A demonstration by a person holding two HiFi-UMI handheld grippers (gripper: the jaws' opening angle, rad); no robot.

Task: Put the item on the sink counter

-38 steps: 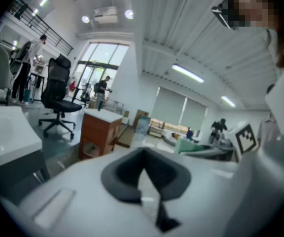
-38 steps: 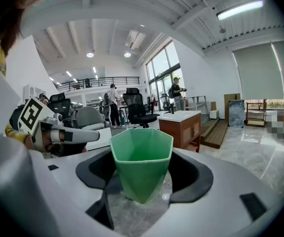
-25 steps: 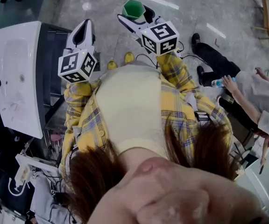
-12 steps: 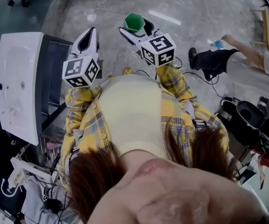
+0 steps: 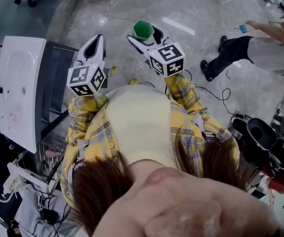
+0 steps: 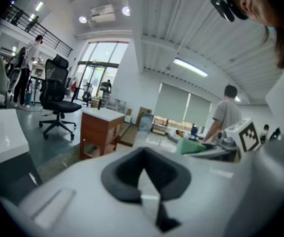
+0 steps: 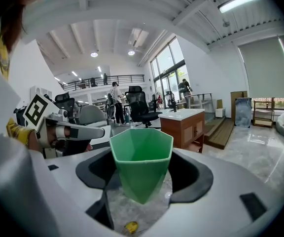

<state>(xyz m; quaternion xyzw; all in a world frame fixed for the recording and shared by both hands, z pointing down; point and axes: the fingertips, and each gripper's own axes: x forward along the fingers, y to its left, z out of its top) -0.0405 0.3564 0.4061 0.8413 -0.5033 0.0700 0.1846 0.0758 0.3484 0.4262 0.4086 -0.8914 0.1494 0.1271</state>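
Your right gripper (image 7: 141, 181) is clamped on the green cup (image 7: 141, 164), jaws pressed on its two sides, cup upright with the open mouth up, empty inside as far as the right gripper view shows. In the head view that gripper (image 5: 145, 34) holds the cup (image 5: 143, 29) out in front of you over the grey stone floor (image 5: 201, 14), its marker cube (image 5: 167, 59) behind it. Your left gripper (image 6: 144, 177) is closed, jaws together with nothing between them; in the head view it (image 5: 97, 39) points forward just beside the right one, a little to its left. The white sink counter (image 5: 18, 88) sits at the left on a dark cabinet (image 5: 58, 78); the cup is well apart from it. Another person (image 5: 272, 48) is at the far right. A wooden cabinet (image 7: 184, 126) stands ahead in the right gripper view.
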